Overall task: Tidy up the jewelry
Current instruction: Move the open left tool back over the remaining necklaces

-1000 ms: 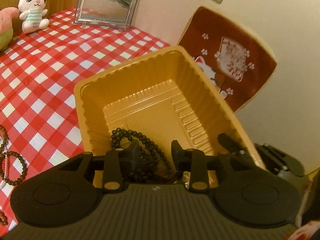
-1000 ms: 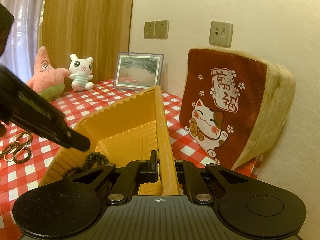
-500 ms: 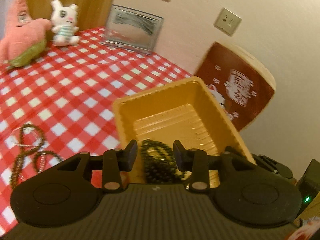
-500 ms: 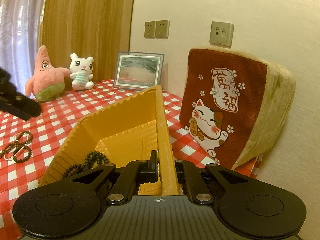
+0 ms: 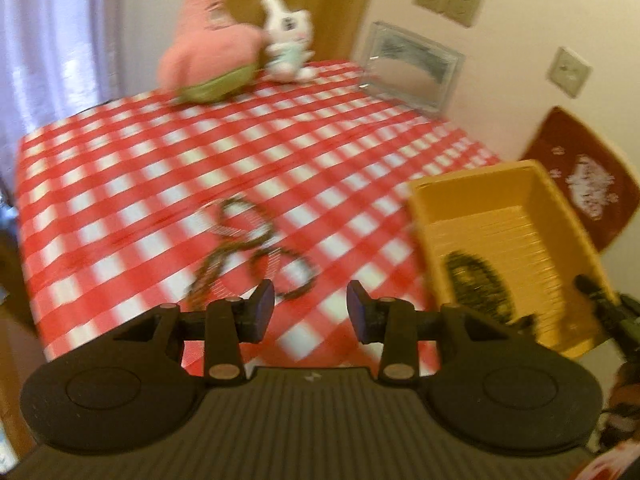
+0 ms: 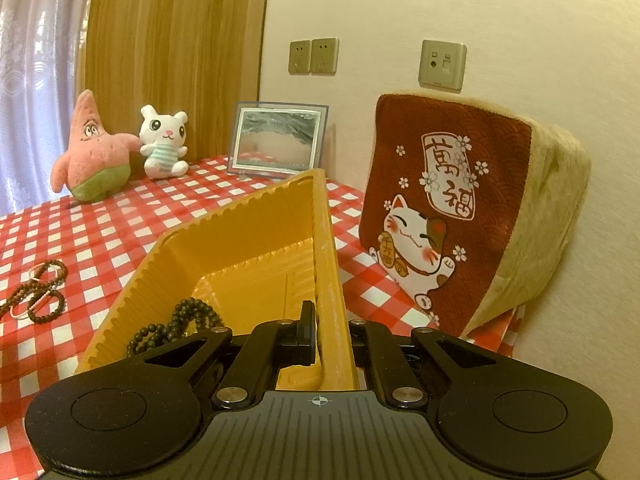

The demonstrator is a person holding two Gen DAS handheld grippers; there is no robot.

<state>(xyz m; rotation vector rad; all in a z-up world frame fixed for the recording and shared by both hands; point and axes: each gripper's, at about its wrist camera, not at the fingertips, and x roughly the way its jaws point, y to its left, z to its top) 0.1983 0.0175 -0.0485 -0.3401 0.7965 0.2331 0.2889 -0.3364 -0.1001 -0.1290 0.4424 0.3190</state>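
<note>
A yellow plastic tray [image 6: 256, 240] [image 5: 480, 196] sits on the red checked tablecloth [image 5: 160, 184] with a dark bead string [image 6: 176, 324] [image 5: 476, 280] lying inside it. My right gripper [image 6: 332, 336] is shut on the tray's near right wall. In the blurred left wrist view my left gripper [image 5: 310, 310] is open with nothing between its fingers. It hangs over the cloth, just short of several loose bead bracelets [image 5: 248, 252] [image 6: 36, 292] lying left of the tray.
At the far edge of the table stand a pink star plush [image 6: 90, 152], a white bunny plush [image 6: 164, 142] and a framed picture [image 6: 276, 140]. A red lucky-cat cushion [image 6: 452, 216] leans on the wall right of the tray.
My left gripper swung out of the tray to the left, leaving the dark bead string inside, and now faces the loose bracelets. The right gripper and tray stayed still.
</note>
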